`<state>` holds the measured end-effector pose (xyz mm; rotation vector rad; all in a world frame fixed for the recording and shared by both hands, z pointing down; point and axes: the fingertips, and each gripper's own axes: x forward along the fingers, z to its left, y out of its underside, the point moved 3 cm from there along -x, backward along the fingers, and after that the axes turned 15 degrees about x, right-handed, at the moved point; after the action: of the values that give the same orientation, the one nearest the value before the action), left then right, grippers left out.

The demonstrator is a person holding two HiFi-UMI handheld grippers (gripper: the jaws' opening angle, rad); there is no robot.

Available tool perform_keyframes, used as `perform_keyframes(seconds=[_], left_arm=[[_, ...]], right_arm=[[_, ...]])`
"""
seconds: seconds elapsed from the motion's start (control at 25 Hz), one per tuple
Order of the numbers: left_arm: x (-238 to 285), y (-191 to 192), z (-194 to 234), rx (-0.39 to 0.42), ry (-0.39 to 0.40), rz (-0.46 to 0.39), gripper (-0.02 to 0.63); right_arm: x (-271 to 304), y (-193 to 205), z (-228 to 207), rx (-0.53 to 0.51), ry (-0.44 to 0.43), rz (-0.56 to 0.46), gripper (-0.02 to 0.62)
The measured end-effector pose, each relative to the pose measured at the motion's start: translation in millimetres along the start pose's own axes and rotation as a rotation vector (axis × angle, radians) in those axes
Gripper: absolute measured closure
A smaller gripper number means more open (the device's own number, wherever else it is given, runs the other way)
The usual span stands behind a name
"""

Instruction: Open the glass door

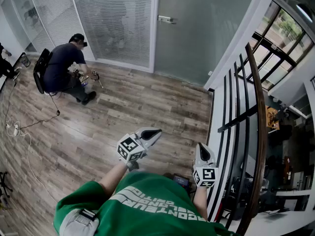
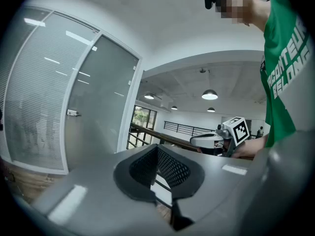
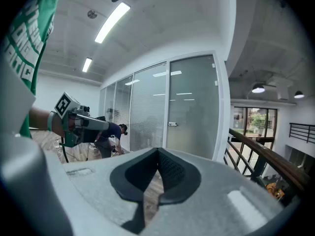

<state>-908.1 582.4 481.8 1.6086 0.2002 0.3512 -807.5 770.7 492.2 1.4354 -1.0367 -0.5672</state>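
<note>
The 2 grippers, held out in front of the torso. Left gripper (image 1: 153,132): jaws together, nothing between them, tip angled toward the person's right. Right gripper (image 1: 202,147): jaws together, empty, pointing straight ahead. Both are tipped slightly downward, on bare forearms, apart from each other.

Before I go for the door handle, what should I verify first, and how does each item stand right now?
1. Frosted glass door shut, handle side facing us: ok.
2. Metal door handle visible and unobstructed: ok.
3. Right gripper open for the handle: not ok, jaws together, empty.
4. Left gripper empty: ok, jaws together.
5. Wooden floor route to the door: ok; crouching person in a dark shirt is off to the left.
6. Door unlocked: cannot tell.
</note>
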Motion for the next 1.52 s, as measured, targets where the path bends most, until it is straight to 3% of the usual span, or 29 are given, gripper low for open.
perform_keyframes(seconds=[0.96,1.52], left_arm=[[6.5,1.2,-28.9,0.006,-0.009,0.014,0.595],[55.0,8.5,-75.9,-0.024,0.000,0.019,0.594]], right_arm=[[-18.2,5.1,-16.4,0.002,-0.023,-0.016,0.603],[-55.6,18.3,-73.3,0.008,-0.008,0.005,0.603]])
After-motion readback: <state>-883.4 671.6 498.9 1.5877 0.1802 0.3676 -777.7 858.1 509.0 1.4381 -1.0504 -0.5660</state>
